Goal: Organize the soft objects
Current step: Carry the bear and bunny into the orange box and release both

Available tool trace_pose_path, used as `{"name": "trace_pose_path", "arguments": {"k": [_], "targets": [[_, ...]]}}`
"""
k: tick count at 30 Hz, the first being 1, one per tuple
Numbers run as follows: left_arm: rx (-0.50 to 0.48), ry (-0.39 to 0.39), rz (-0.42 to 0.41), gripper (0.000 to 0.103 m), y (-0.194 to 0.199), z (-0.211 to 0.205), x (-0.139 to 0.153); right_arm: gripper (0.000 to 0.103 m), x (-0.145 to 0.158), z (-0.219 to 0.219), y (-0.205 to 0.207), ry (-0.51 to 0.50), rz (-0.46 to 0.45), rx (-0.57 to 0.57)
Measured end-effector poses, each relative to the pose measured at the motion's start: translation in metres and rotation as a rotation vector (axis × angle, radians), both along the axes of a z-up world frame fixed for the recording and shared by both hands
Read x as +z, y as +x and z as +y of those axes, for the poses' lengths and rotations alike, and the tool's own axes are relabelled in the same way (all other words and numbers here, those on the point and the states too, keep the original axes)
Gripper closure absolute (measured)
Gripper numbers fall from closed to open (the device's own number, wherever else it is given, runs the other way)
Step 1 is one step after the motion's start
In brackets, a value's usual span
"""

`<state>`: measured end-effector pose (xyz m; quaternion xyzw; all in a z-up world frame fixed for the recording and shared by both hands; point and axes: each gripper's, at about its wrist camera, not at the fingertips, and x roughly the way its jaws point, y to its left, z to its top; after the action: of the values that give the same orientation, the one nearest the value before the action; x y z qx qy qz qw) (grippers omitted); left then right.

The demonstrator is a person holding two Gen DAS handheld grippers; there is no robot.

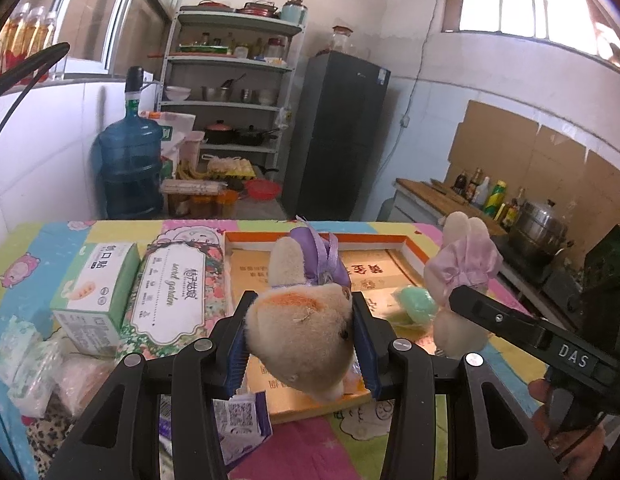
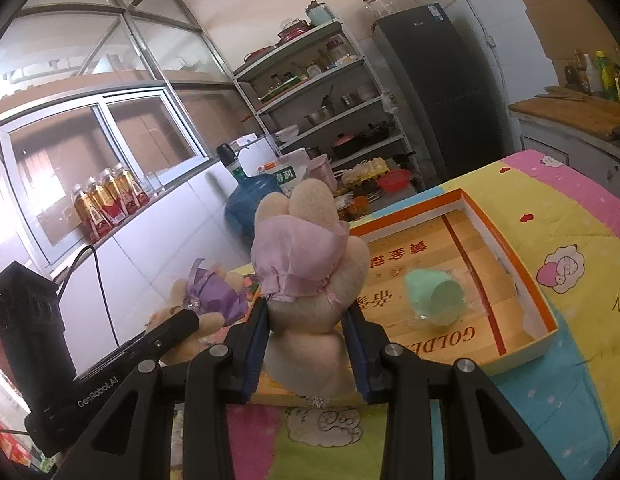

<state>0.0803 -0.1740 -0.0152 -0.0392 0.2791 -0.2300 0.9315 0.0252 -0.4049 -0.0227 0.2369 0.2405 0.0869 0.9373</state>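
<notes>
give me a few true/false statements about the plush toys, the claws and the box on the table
1. The left claw is shut on a beige plush bear in a purple satin dress. True.
2. The right claw is open and holds nothing. False: it is shut on a beige plush bear in a pink satin dress.
3. A mint-green round sponge in clear wrap lies inside the shallow orange-rimmed cardboard box. True.
4. The cardboard box holds nothing. False: the green sponge is in it.
5. A green and white tissue carton sits left of the box. True.
</notes>
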Motion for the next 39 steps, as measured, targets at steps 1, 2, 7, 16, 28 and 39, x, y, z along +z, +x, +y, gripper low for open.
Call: {"name": "trace_pose_path", "arguments": {"k": [1, 2, 7, 16, 28, 39], "targets": [[0.006, 0.006, 0.003, 0.056, 0.002, -0.002, -0.001, 0.066, -0.001, -0.001, 0.002, -0.001, 0.003, 0.001], [0.014, 0.01, 0.01, 0.056, 0.006, -0.005, -0.003, 0.066, -0.002, -0.001, 0.003, -0.002, 0.007, 0.002], [0.039, 0.019, 0.037, 0.056, 0.021, -0.01, -0.012, 0.066, -0.01, -0.006, 0.016, -0.004, 0.03, 0.013], [0.067, 0.041, 0.077, 0.056, 0.039, -0.028, -0.026, 0.066, -0.022, -0.011, 0.036, -0.009, 0.071, 0.036], [0.071, 0.065, 0.122, 0.056, 0.059, -0.042, -0.041, 0.066, -0.037, -0.016, 0.054, -0.01, 0.114, 0.046], [0.075, 0.077, 0.124, 0.056, 0.061, -0.048, -0.045, 0.065, -0.046, -0.017, 0.063, -0.002, 0.151, 0.053]]}}
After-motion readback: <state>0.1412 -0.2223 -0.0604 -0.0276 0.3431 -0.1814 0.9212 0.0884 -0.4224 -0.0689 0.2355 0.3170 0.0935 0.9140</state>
